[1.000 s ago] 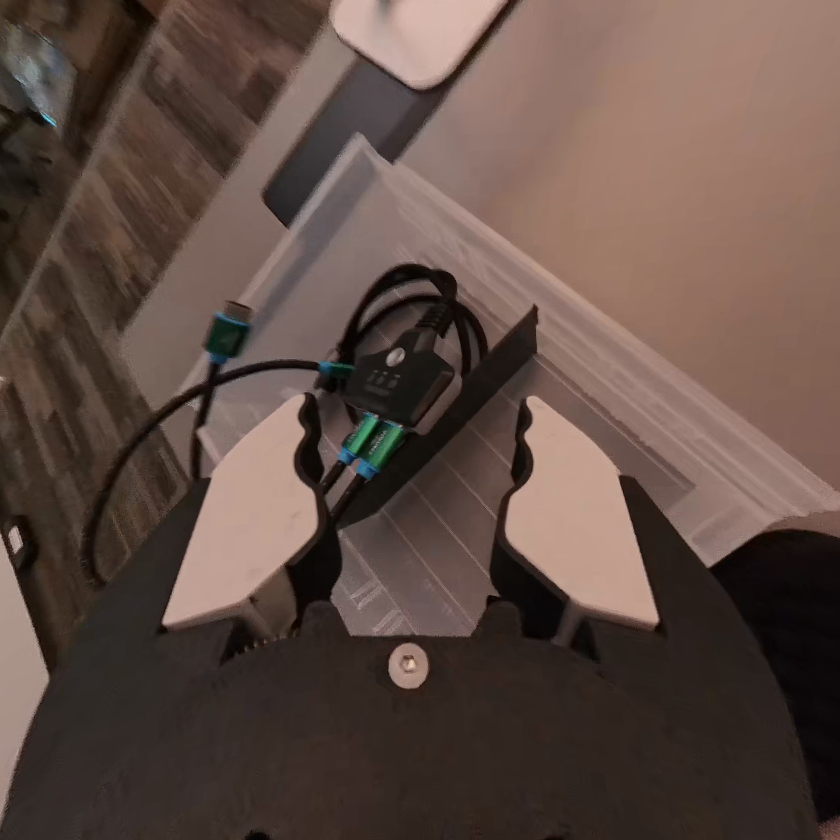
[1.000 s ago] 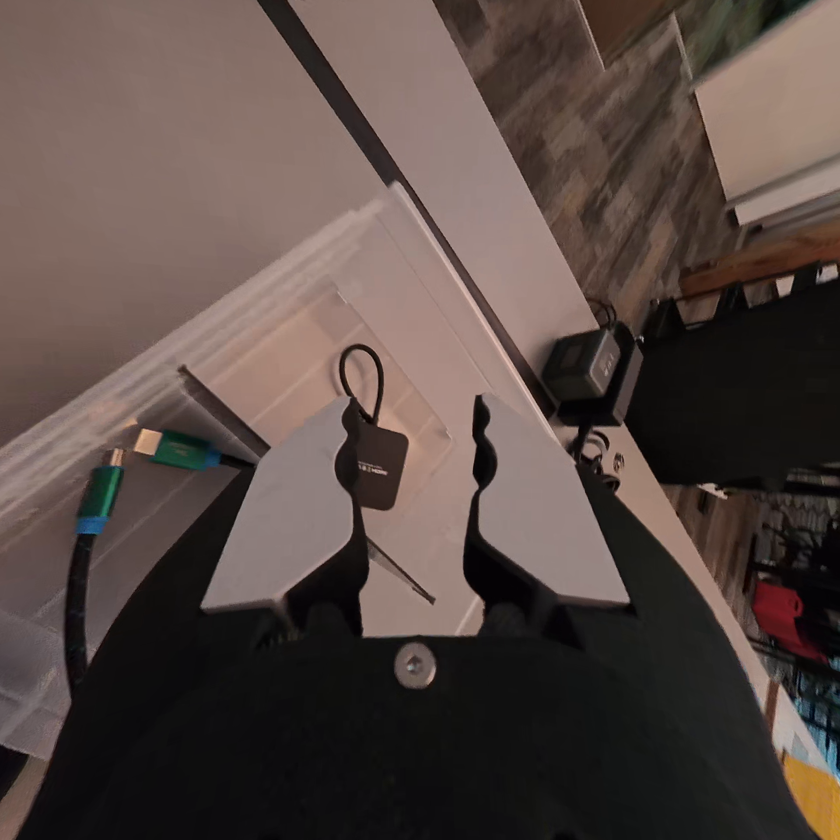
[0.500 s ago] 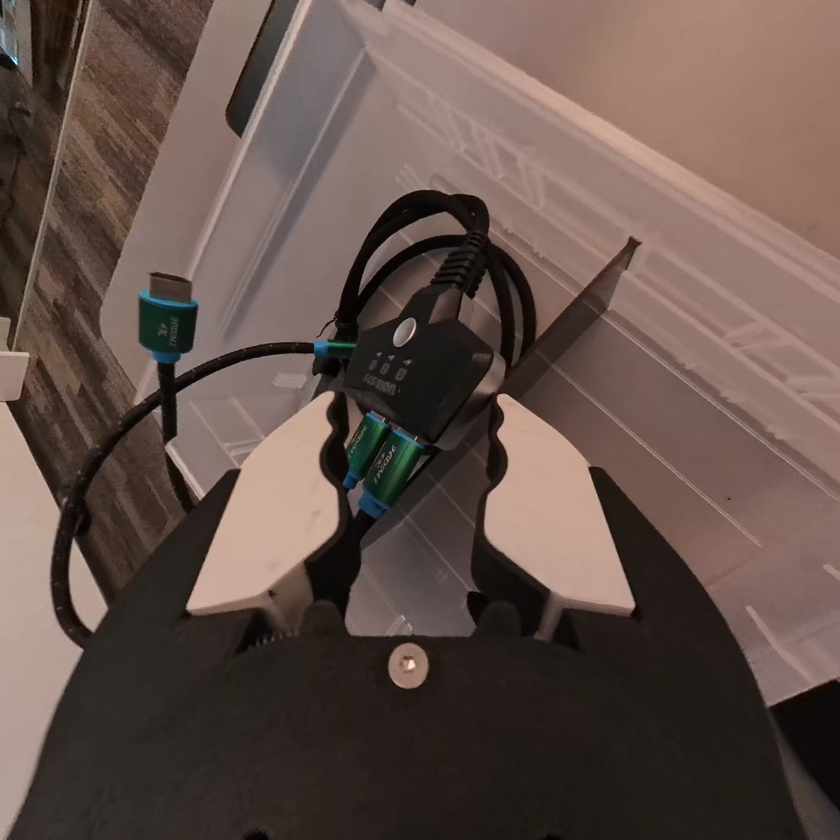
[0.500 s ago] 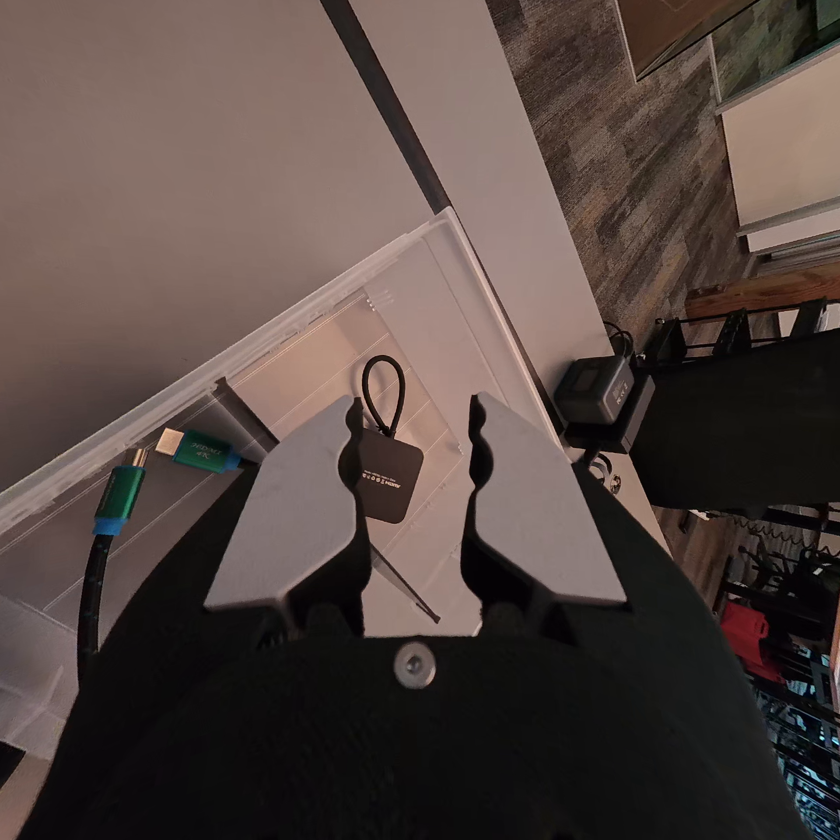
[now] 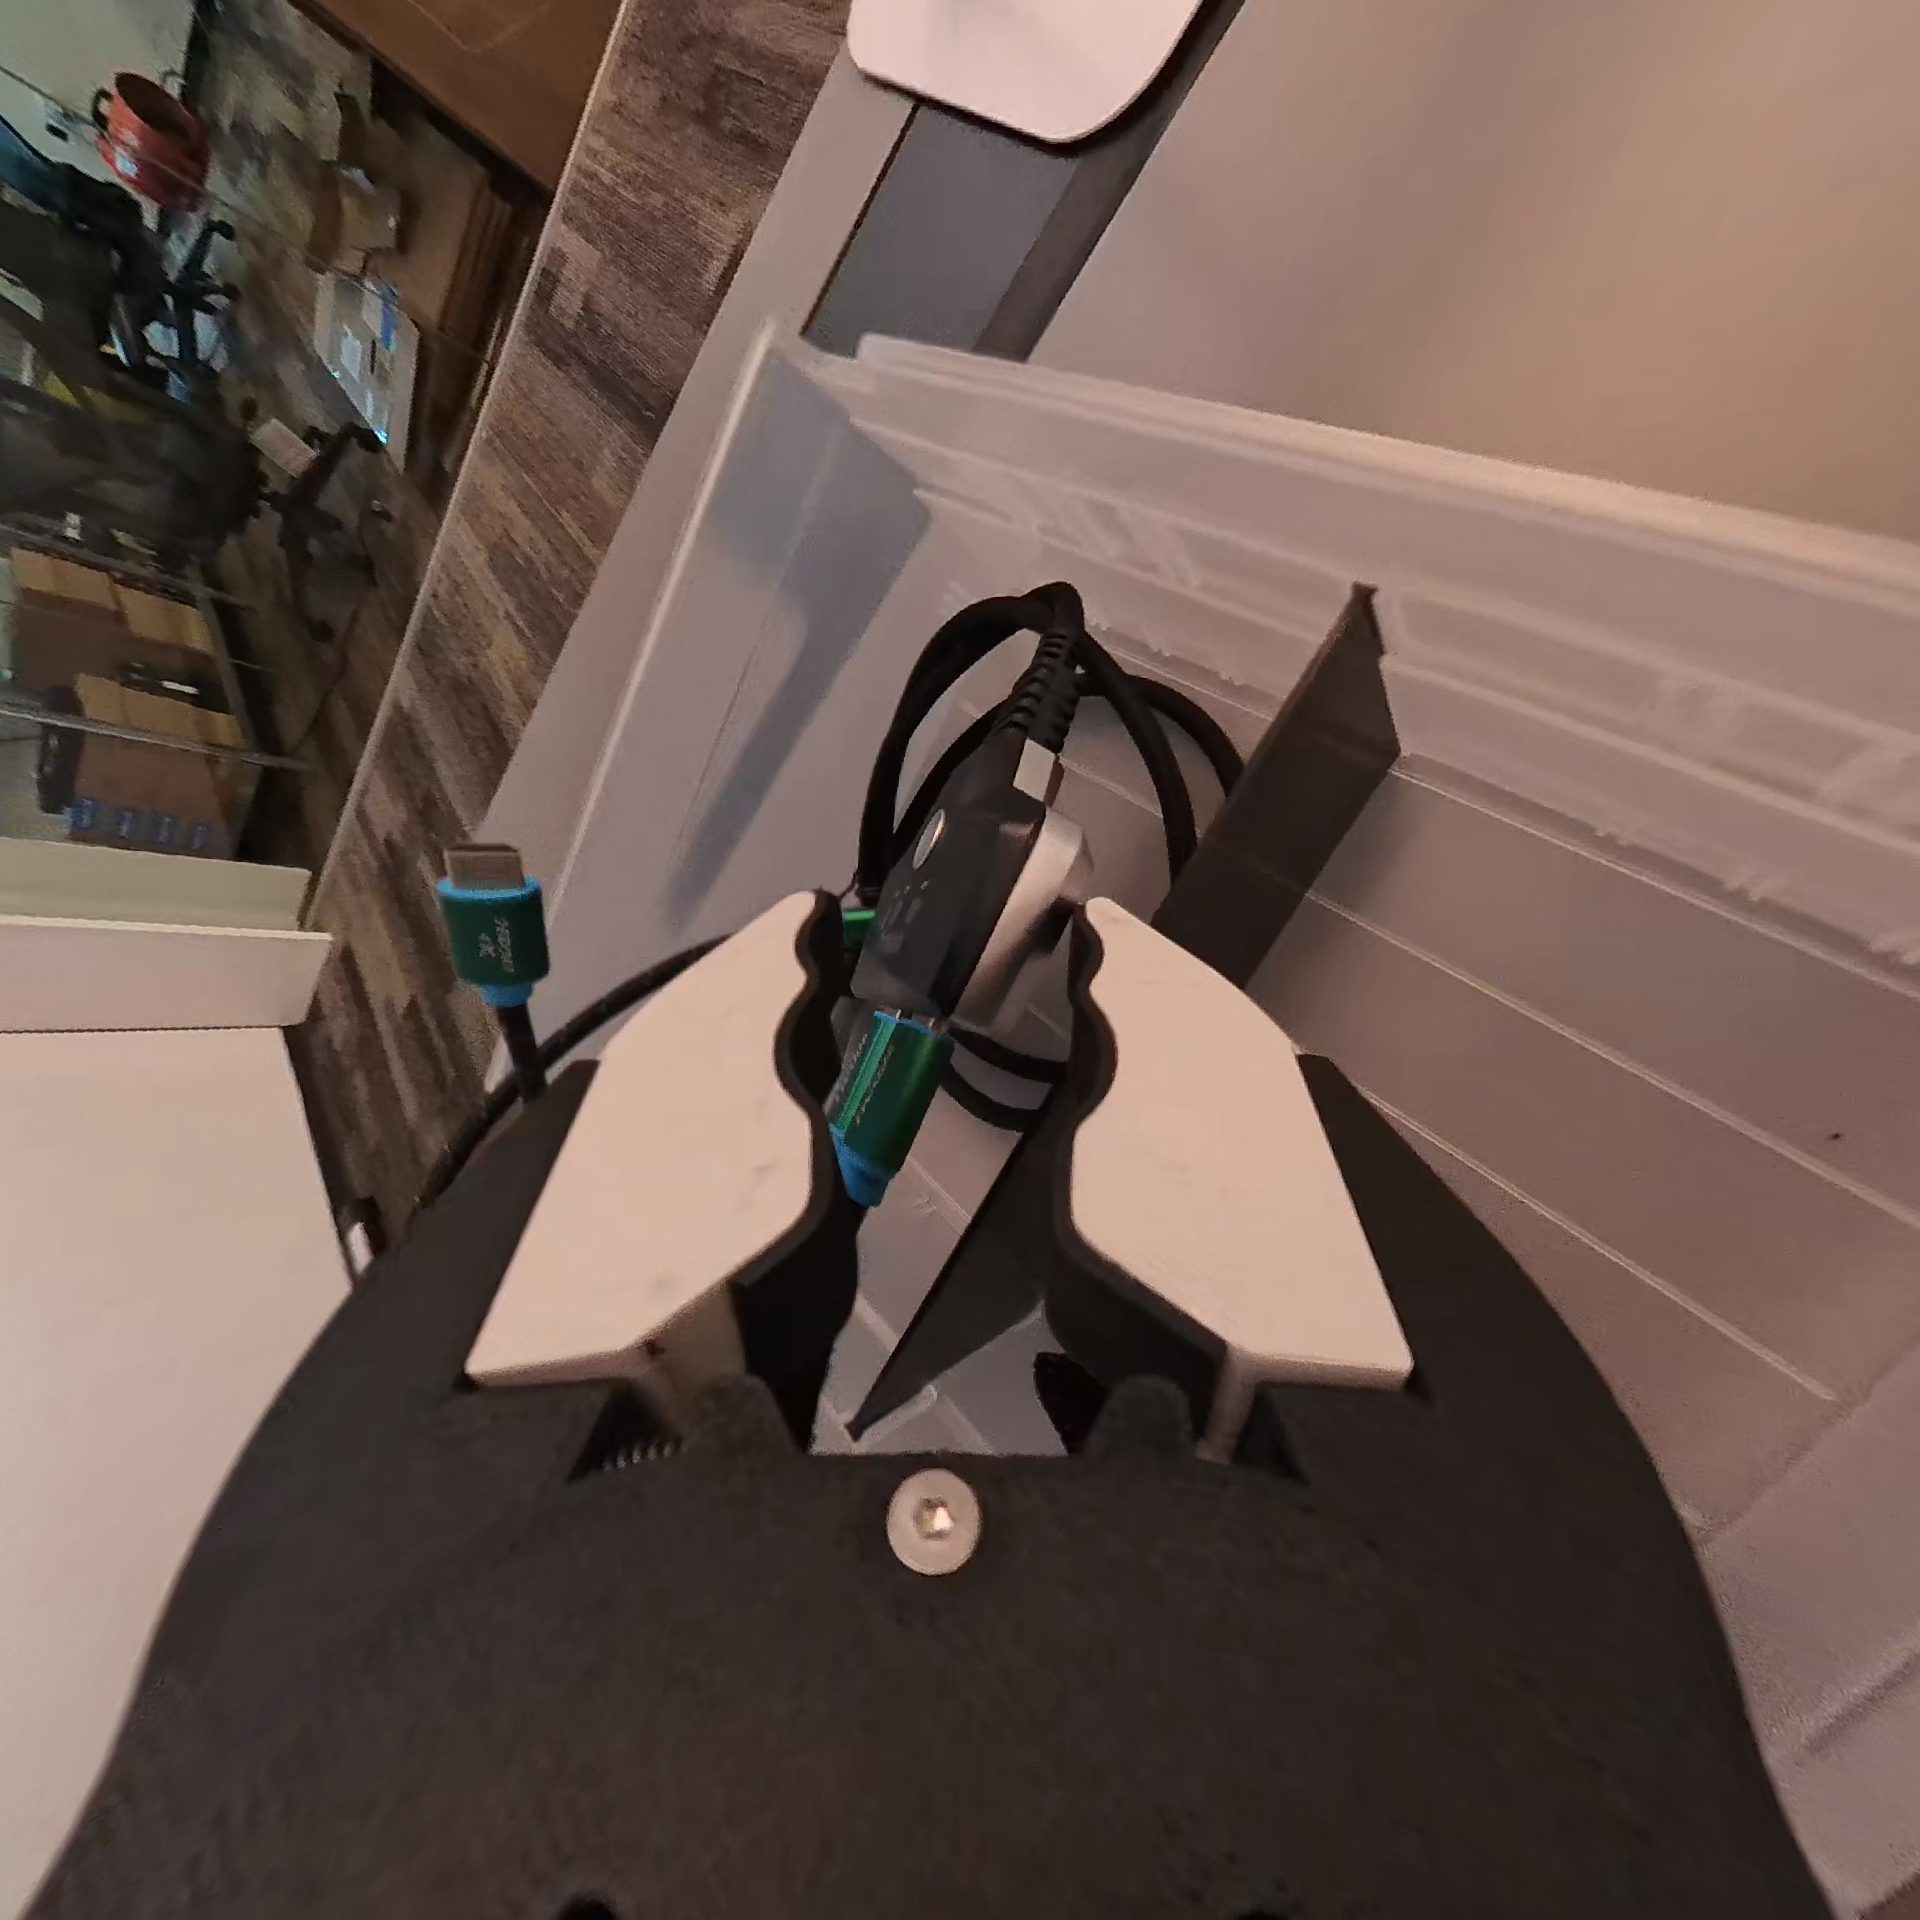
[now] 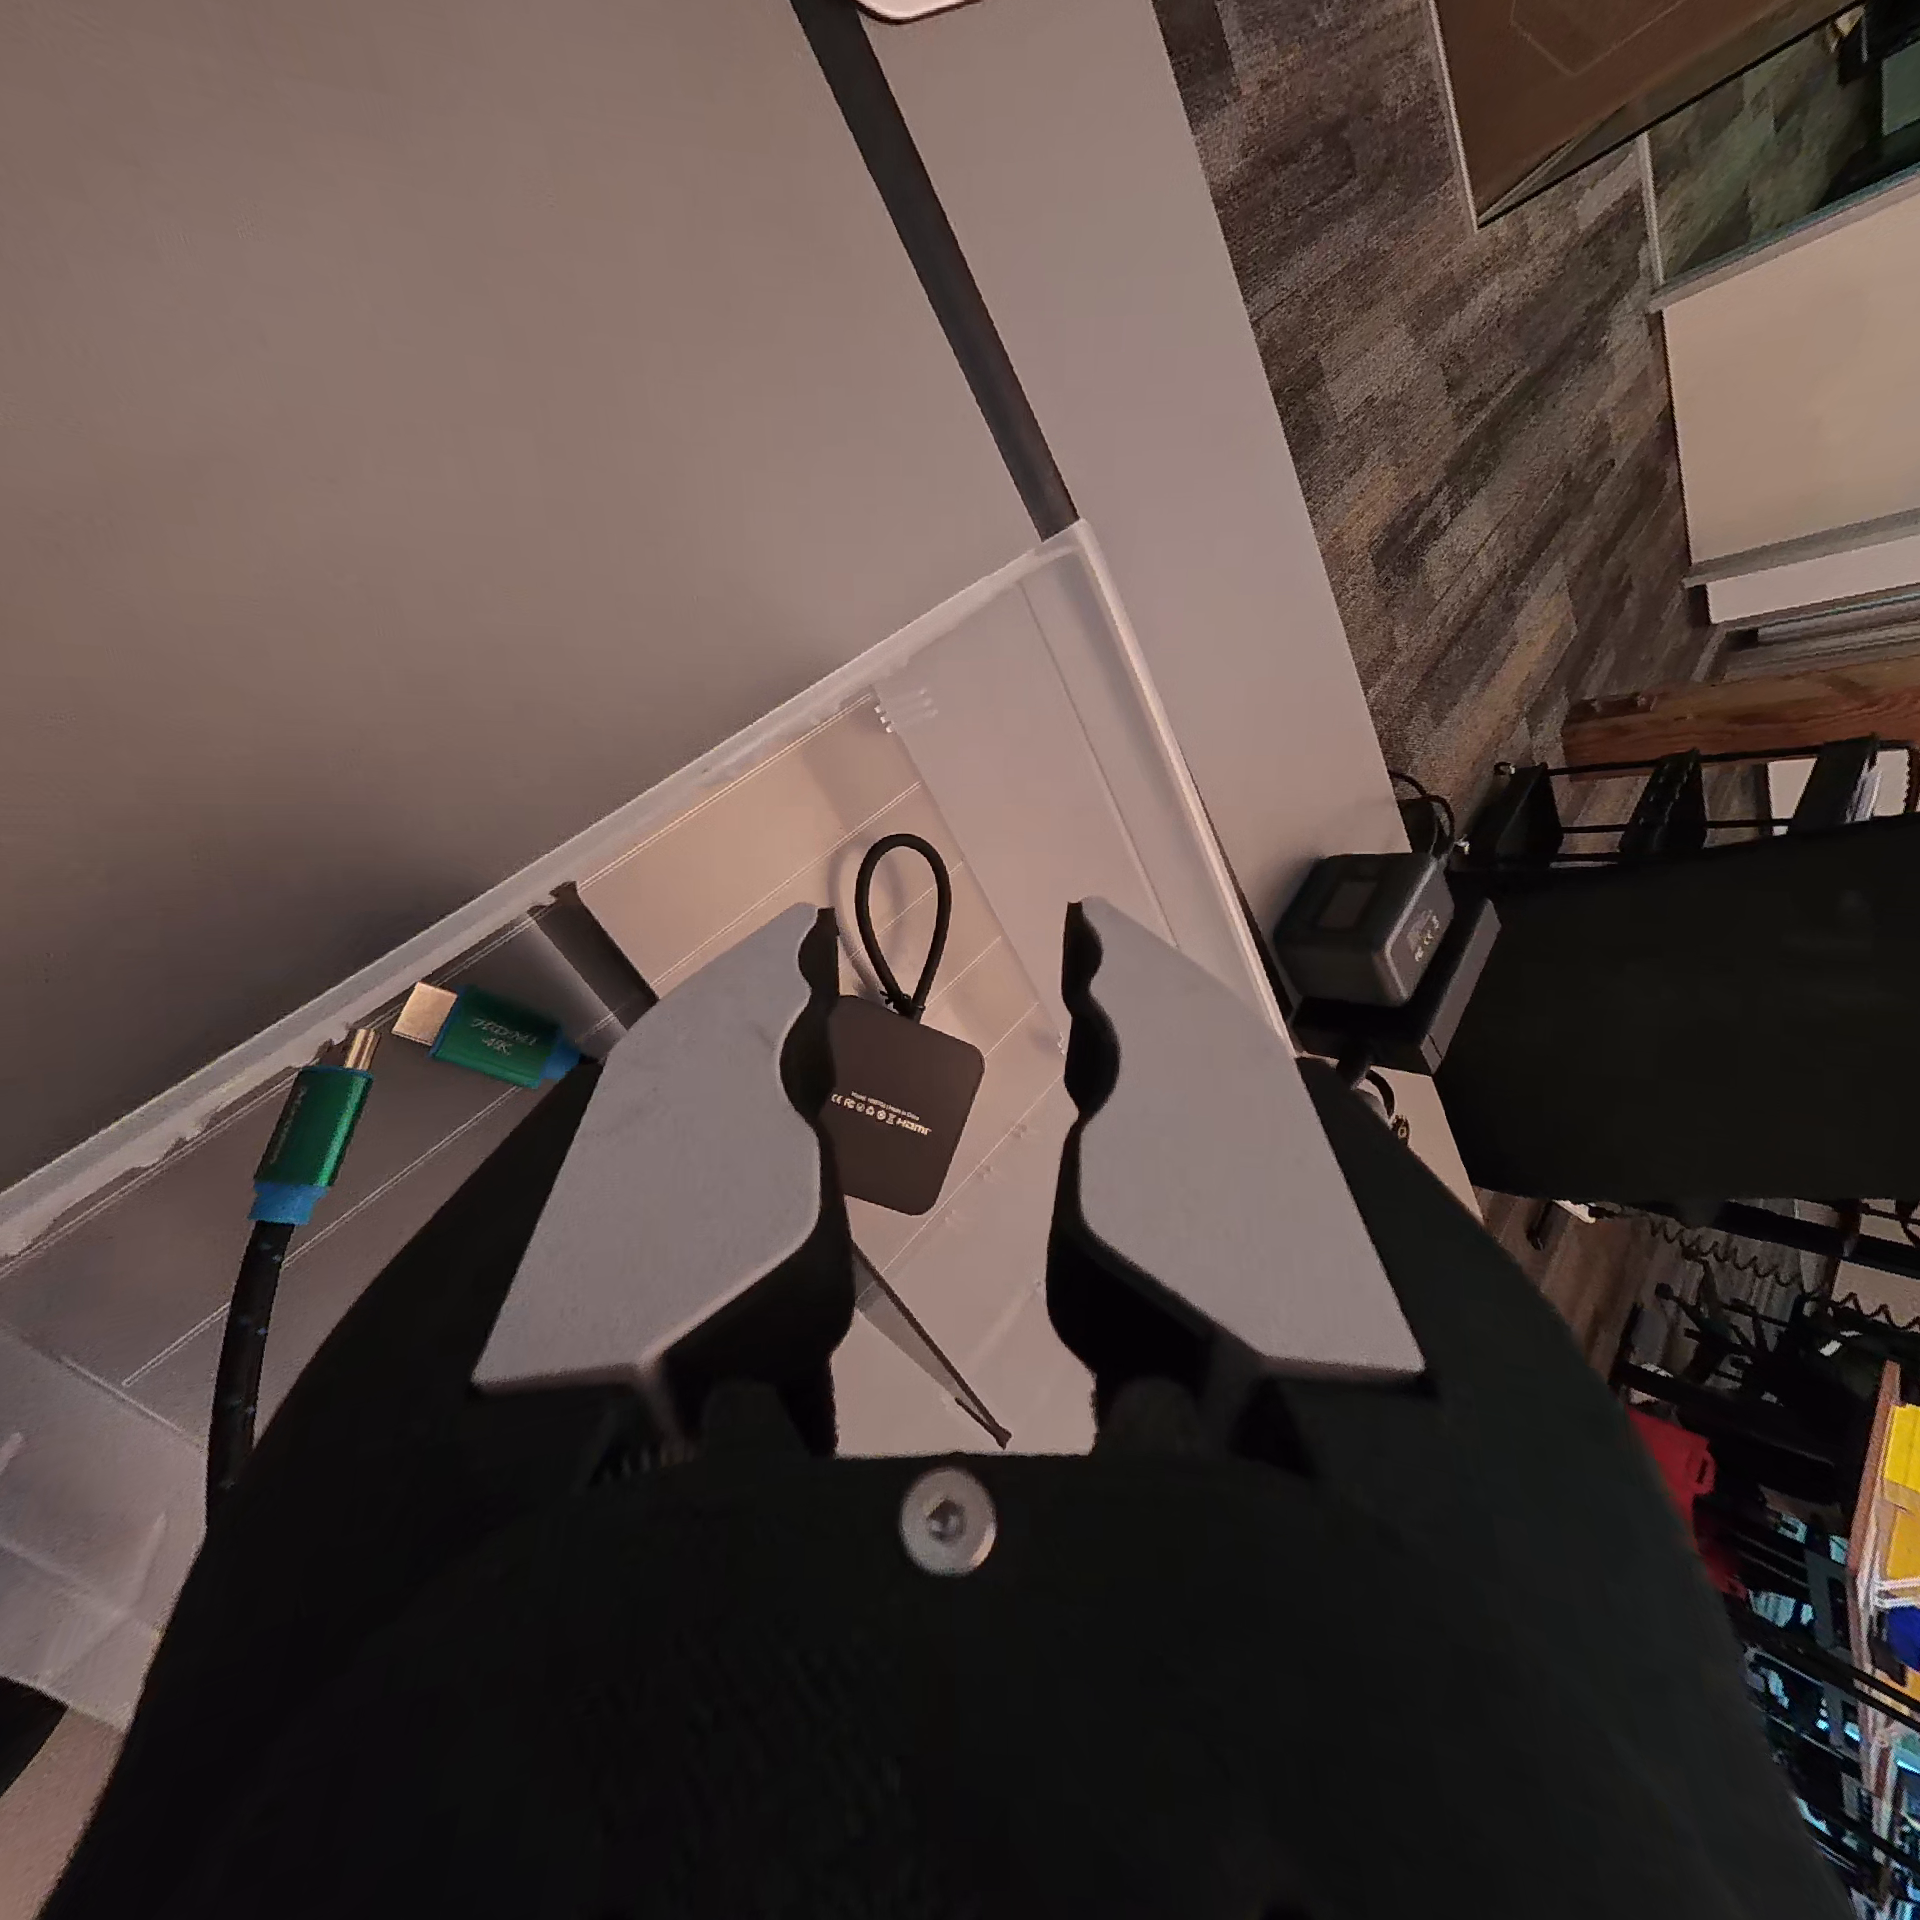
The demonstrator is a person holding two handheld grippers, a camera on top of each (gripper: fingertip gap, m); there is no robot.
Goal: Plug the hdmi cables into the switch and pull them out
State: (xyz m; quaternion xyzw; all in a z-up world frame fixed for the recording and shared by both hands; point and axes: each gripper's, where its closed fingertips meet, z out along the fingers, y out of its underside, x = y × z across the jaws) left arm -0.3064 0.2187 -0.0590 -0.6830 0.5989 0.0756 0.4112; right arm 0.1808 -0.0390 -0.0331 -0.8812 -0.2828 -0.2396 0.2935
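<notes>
In the left wrist view my left gripper (image 5: 951, 920) is shut on the black HDMI switch (image 5: 935, 894), which is tipped up on its edge above the clear bin (image 5: 1558, 582). A green plug with a blue collar (image 5: 883, 1101) sits in the switch's near end. The switch's own black cable (image 5: 935, 665) loops behind it. A loose green plug (image 5: 490, 935) stands to the left. In the right wrist view my right gripper (image 6: 940, 920) is open and empty above a flat black square adapter (image 6: 899, 1117) with a short looped cord. Two loose green plugs (image 6: 488, 1039) (image 6: 312, 1132) lie to its left.
A black divider (image 5: 1299, 810) crosses the bin floor; it also shows in the right wrist view (image 6: 592, 945). A small grey device (image 6: 1361, 925) sits on the table edge beside a black rack (image 6: 1683, 987). A monitor foot (image 5: 1018, 62) stands behind the bin.
My left gripper has closed from wide open onto the switch and tipped it up on edge. My right gripper has stayed open above the square adapter, shifting only slightly.
</notes>
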